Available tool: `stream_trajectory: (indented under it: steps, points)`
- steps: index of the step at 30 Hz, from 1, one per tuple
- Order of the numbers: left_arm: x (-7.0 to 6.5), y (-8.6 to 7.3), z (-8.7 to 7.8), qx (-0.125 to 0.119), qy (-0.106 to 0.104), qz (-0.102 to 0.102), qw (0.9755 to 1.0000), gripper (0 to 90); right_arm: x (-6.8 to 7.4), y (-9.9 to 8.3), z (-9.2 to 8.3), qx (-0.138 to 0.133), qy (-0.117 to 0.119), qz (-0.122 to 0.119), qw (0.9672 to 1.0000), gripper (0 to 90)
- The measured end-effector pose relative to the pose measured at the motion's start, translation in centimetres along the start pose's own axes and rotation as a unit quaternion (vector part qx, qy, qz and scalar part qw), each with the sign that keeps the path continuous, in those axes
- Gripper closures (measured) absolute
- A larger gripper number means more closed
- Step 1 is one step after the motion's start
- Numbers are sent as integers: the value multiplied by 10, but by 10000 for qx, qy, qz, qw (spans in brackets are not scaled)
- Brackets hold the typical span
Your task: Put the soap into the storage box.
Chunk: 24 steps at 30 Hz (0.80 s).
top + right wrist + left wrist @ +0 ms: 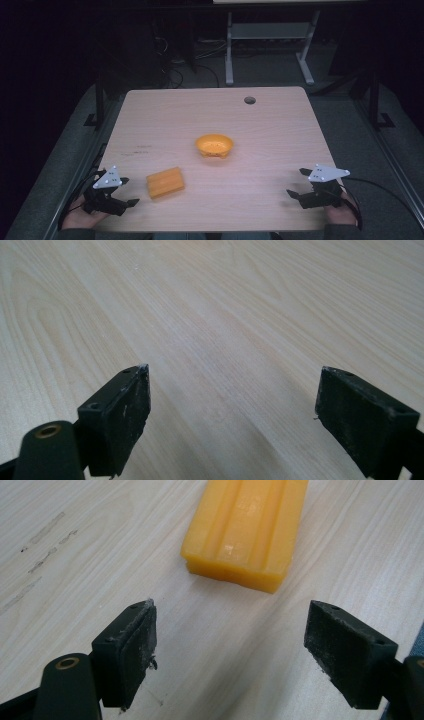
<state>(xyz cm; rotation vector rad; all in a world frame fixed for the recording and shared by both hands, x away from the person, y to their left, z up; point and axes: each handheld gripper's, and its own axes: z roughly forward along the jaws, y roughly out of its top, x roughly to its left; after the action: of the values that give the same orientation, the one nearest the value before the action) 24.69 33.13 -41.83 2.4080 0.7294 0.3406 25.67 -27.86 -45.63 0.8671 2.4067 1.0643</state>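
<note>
1. Each hand-held gripper, left [126, 192] and right [297, 182], is black with a grey three-cornered plate dotted with dark screws.
2. Jaw pads are black, scuffed and dusty, with small screw holes.
3. A brass-ringed hole marks one arm.
4. Black cables trail off.

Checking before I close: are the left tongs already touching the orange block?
No, the left tongs are open, with bare table between them and the orange block.
</note>
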Motion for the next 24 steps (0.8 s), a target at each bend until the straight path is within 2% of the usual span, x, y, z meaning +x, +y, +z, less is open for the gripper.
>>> stream_trajectory:
  steps: [10,24]
  points:
    - [0,0,2,-7,-139,-34,9999,184,0,-1,-1,30,-6,9,10000,140]
    - [-1,11,6,-16,-192,70,9998,183,0,-2,0,51,-10,8,10000,139]
